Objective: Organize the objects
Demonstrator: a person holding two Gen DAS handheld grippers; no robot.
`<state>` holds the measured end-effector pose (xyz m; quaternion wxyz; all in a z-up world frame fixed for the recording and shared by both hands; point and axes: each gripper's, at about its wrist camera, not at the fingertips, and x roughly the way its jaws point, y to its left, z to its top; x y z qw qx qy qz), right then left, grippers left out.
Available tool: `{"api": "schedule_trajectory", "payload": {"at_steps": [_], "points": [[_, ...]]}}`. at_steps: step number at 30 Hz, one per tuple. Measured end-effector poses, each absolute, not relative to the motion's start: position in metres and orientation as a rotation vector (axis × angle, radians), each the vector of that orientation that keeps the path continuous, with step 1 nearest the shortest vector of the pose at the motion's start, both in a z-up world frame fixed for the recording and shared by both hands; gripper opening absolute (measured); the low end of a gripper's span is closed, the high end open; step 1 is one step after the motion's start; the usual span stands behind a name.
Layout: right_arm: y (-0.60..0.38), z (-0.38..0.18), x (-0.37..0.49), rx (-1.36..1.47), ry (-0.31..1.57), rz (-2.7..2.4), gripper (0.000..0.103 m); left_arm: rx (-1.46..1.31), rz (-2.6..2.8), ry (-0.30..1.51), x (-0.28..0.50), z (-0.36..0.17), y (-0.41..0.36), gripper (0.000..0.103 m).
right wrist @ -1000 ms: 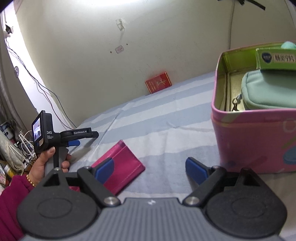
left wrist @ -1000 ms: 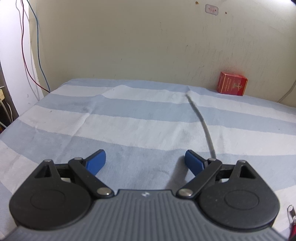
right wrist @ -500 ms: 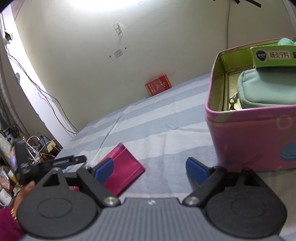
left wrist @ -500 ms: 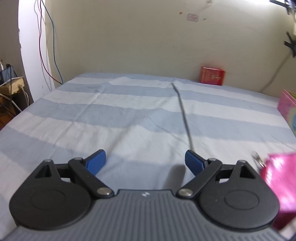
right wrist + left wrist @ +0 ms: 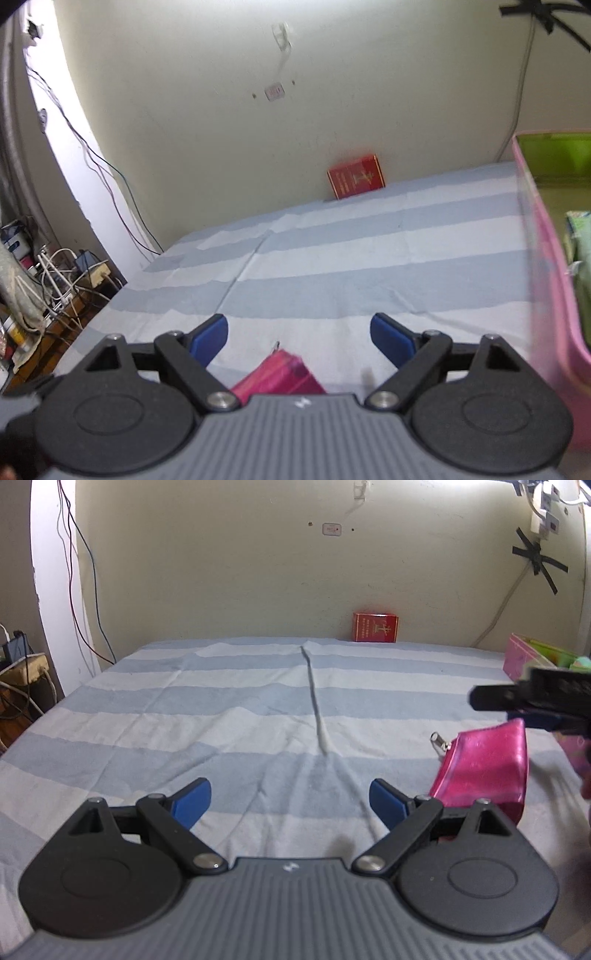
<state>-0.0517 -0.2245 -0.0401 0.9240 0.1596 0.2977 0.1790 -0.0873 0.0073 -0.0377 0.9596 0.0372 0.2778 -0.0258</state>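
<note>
Pouch (image 5: 484,768), pink and glossy, seen nearly whole from left wrist: lying on striped bedsheet (image 5: 229,716), metal zip pull (image 5: 439,740) at its far left corner. From right wrist only a blurred far corner (image 5: 280,376) of same pouch, poking out from under gripper body. Right wrist alone gives pink box (image 5: 546,295) close up at right edge, green inside, greenish contents barely in frame; also cable clutter (image 5: 62,280) off left side of bed. Left wrist reduces box to a small pink shape (image 5: 524,659) at far right, partly behind right gripper (image 5: 532,716), which enters dark and blurred, hovering over pouch's far end; finger spread unreadable there. Red packet (image 5: 375,627) against wall, present in both.

Box cut off by frame on right; near end of pouch hidden behind left gripper's linkage. Whether right gripper touches pouch: cannot tell.

Left gripper (image 5: 290,800) spread wide, blue pads apart, gripping nothing; pouch just right of right-hand pad, outside the gap. Right gripper (image 5: 299,334) likewise wide, nothing held; pouch below and just behind gap, near left pad.
</note>
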Motion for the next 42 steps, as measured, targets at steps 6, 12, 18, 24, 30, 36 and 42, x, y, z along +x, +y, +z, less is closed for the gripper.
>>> {"api": "schedule_trajectory", "payload": {"at_steps": [6,12,18,24,30,36,42], "points": [[-0.23,-0.058,-0.044,0.382,0.703,0.402,0.062,0.077,-0.06,0.586,-0.088,-0.044,0.005,0.094],[-0.232,-0.052,-0.085,0.342,0.664,0.427,0.06,0.07,-0.069,0.616,-0.083,-0.051,0.002,0.094],[-0.234,-0.049,-0.135,0.369,0.629,0.526,0.075,0.072,-0.073,0.62,-0.082,-0.053,0.001,0.094],[-0.244,-0.046,-0.146,0.398,0.606,0.511,0.076,0.079,-0.074,0.619,-0.086,-0.053,0.0,0.094],[-0.244,-0.05,-0.148,0.401,0.614,0.524,0.079,0.09,-0.07,0.617,-0.09,-0.053,-0.003,0.094],[-0.227,-0.049,-0.163,0.35,0.62,0.607,0.08,0.084,-0.062,0.622,-0.09,-0.052,-0.001,0.094],[-0.233,-0.05,-0.169,0.334,0.605,0.572,0.08,0.081,-0.063,0.623,-0.093,-0.052,0.001,0.094]]}}
